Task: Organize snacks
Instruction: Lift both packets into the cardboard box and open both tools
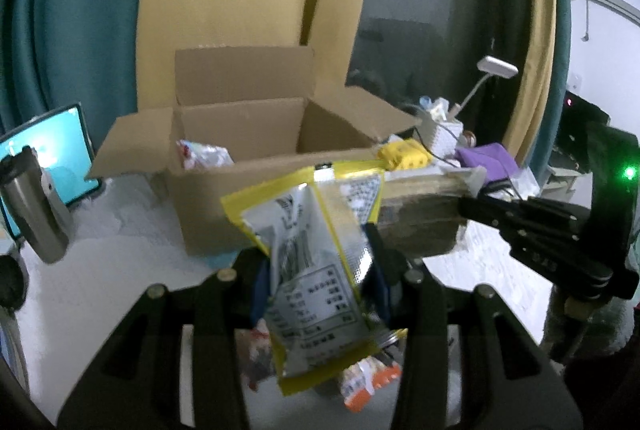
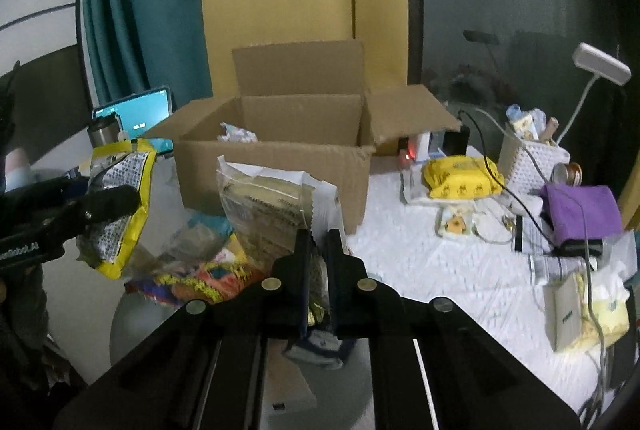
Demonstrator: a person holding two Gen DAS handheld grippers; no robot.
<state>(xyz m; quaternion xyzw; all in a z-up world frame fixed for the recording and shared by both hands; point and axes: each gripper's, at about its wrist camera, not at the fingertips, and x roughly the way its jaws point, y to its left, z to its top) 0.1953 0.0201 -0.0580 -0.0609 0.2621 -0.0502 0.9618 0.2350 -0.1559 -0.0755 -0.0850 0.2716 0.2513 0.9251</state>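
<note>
- Between the left tongs (image 1: 320,266), a yellow-edged silver snack pouch (image 1: 316,262) is clamped near its lower half and stands roughly upright, its long axis rising toward the cardboard box (image 1: 240,149).
- The right tongs (image 2: 318,250) are shut on a clear packet of tan snacks (image 2: 268,205), pinching its near lower corner; its length also tilts up and away toward the box.
- The box sits open just beyond both packets on the white counter (image 2: 420,262), flaps spread, with one wrapped snack (image 1: 204,153) already inside at its left.
- Both hands look about equally near; I judge the coming move to be forward and over the near wall.
- Loose snacks (image 2: 200,270) lie below.
</note>
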